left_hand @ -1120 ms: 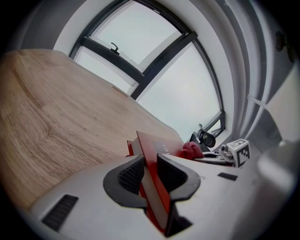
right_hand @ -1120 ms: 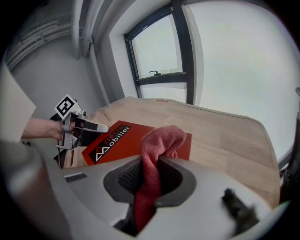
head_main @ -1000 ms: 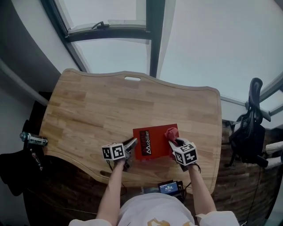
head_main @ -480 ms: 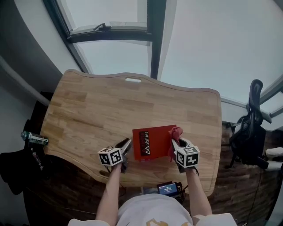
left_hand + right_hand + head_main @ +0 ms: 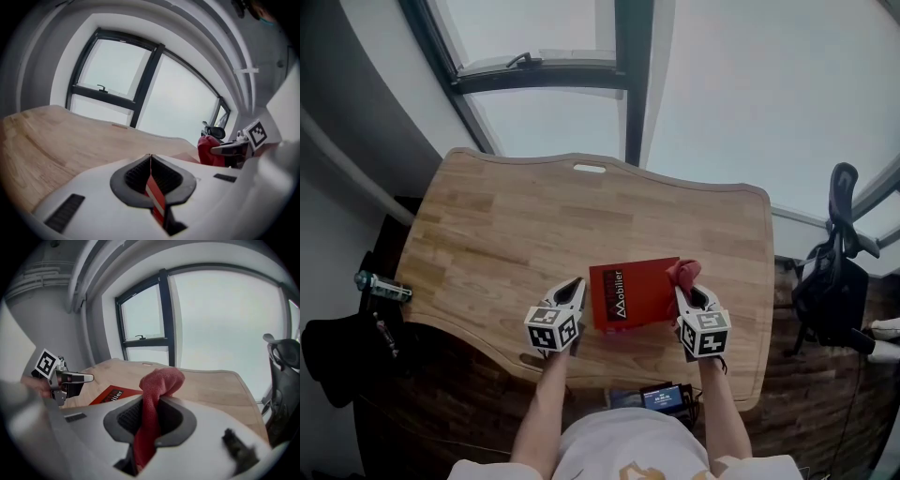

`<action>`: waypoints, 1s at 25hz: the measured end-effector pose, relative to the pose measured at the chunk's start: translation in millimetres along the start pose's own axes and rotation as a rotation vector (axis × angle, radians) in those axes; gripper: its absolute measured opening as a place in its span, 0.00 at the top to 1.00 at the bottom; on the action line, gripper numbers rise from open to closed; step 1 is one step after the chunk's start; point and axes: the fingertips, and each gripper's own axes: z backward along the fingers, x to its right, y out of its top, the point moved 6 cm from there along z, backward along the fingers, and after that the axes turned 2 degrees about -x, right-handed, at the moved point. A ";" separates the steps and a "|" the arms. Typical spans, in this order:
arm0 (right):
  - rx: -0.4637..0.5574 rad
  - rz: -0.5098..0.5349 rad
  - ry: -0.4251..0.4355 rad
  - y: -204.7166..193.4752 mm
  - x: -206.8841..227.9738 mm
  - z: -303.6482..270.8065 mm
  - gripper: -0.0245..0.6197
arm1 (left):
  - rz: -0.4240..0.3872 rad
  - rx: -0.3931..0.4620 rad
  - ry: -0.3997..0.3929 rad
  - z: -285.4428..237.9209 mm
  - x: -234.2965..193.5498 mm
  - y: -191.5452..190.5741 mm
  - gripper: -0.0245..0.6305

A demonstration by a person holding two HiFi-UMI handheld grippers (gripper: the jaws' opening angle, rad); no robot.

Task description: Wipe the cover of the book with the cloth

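The book (image 5: 637, 295), red with white letters on the cover, is over the near part of the counter (image 5: 506, 225), between the two tools. I cannot tell if it lies flat there or is lifted a little. The left tool (image 5: 573, 290) is at the book's left edge. Its jaws have just been closing, and in the left gripper view they now stand together with only a thin red and white strip of the book pressed between the pads. The right tool (image 5: 685, 294) is at the book's right side. Its jaws are closed on the cloth (image 5: 684, 273), a red one: the cloth runs down through the gap between the pads and bunches up in a lump above the tips. This lump is at the far right corner of the book. Both forearms come forward from the body at the bottom of the head view, almost parallel. Each tool points away from the person and a little downward, with its marker cube on the near side. Behind the counter is a big window (image 5: 553, 122) with dark frames, and a black chair (image 5: 836, 272) stands to the right of the counter.
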 end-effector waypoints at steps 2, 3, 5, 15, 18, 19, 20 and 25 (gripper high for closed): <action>0.031 0.004 -0.014 3.8 -7.9 8.2 0.85 | -0.059 0.011 -0.005 1.1 14.9 8.2 0.94; 0.044 0.013 -0.016 5.4 -13.2 11.7 0.85 | -0.086 0.020 -0.007 3.3 21.5 12.3 0.94; 0.067 0.040 -0.019 7.8 -22.2 20.1 0.85 | -0.122 0.041 -0.014 9.5 34.8 19.2 0.94; 0.178 0.104 -0.044 19.3 -47.1 65.8 0.85 | -0.146 0.140 0.011 52.0 60.3 35.1 0.94; 0.196 0.113 -0.046 19.7 -52.2 75.6 0.85 | -0.192 0.162 0.026 63.9 67.8 35.5 0.94; 0.201 0.111 -0.050 19.6 -53.2 78.9 0.85 | -0.204 0.170 0.028 67.1 70.5 35.9 0.94; 0.205 0.109 -0.053 19.3 -54.3 81.6 0.85 | -0.213 0.178 0.029 69.8 72.7 36.4 0.94; 0.203 0.117 -0.041 13.1 -66.3 88.4 0.85 | -0.220 0.195 0.020 78.7 79.0 35.5 0.94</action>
